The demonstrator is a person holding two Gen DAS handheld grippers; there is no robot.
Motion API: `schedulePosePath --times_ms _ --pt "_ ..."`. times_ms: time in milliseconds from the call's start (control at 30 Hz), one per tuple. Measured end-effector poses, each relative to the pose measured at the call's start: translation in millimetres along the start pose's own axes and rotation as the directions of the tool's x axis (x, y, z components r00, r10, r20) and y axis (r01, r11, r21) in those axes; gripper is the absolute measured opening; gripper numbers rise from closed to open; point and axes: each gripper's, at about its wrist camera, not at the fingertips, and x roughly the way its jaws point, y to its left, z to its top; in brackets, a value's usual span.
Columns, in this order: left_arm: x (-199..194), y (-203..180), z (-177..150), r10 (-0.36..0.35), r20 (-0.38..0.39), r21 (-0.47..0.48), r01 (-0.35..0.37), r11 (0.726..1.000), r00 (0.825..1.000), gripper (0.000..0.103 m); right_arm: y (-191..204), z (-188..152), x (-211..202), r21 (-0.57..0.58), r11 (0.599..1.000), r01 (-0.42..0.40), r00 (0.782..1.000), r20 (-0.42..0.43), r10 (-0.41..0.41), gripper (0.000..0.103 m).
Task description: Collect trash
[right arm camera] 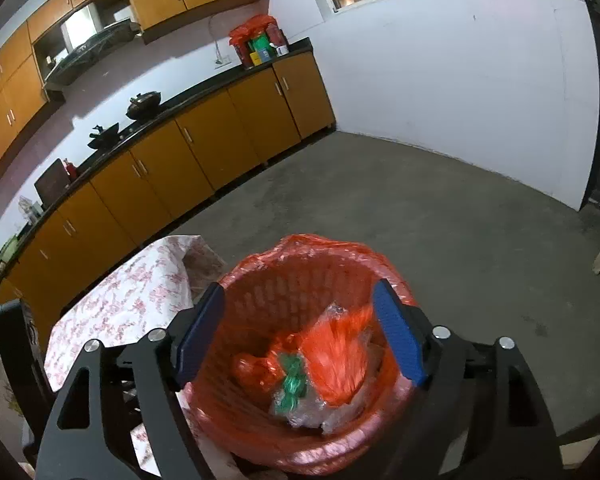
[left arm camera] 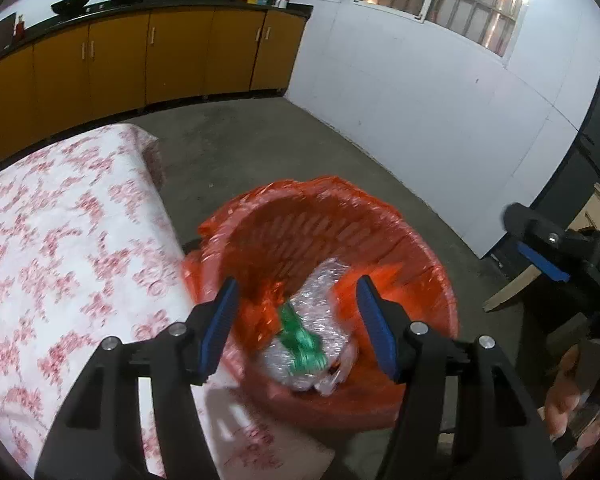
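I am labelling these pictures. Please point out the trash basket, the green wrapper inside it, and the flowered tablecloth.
trash basket (right arm camera: 300, 280): right wrist view, far inner wall.
green wrapper (left arm camera: 304, 346): left wrist view, its crumpled middle.
flowered tablecloth (left arm camera: 68, 240): left wrist view, flat top surface.

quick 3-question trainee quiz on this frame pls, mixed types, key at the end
1. True or false: the left gripper is shut on a piece of trash.
2. Multiple choice: the crumpled clear plastic lies (A) on the floral tablecloth, (B) inside the orange-lined basket, (C) on the concrete floor.
3. Fill in: the right gripper has its jaws ____.

Key: 1 false, it is open and empty above the basket; 2 B; 3 open.
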Motion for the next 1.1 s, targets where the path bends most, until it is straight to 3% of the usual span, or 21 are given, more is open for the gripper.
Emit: schedulePosePath --times_ms 100,200,433,600,667,1100 --pt "-17.2 7.6 -8.2 0.046 0.034 0.015 -0.046 0.999 0.998 0.071 -0.8 -7.3 -16.4 -0.038 0.999 0.012 1.000 0.012 -0.012 0.089" --pt "-47.1 13.1 -19.4 0.103 0.102 0.033 -0.107 0.994 0.989 0.083 6.3 -12.2 -31.7 -0.101 0.994 0.029 0.999 0.027 -0.027 0.092" --pt "-131.0 35.5 -57.4 0.248 0.248 0.013 -0.259 0.966 0.936 0.098 28.6 -41.0 -79.0 -0.210 0.977 0.043 0.995 0.093 -0.024 0.097" --pt "-184.7 47.5 -87.8 0.372 0.308 -0.003 -0.391 0.921 0.875 0.099 47.6 -60.4 -101.2 -0.249 0.968 0.026 0.994 0.105 0.000 0.100" --pt "-201.2 52.2 -100.9 0.401 0.316 -0.020 -0.416 0.909 0.860 0.099 57.6 -67.7 -108.3 -0.270 0.963 0.024 0.994 0.111 0.006 0.101" --pt "-268.5 68.8 -145.2 0.492 0.336 -0.165 -0.464 0.870 0.803 0.099 106.6 -104.7 -136.4 -0.377 0.926 0.020 0.989 0.144 0.038 0.101"
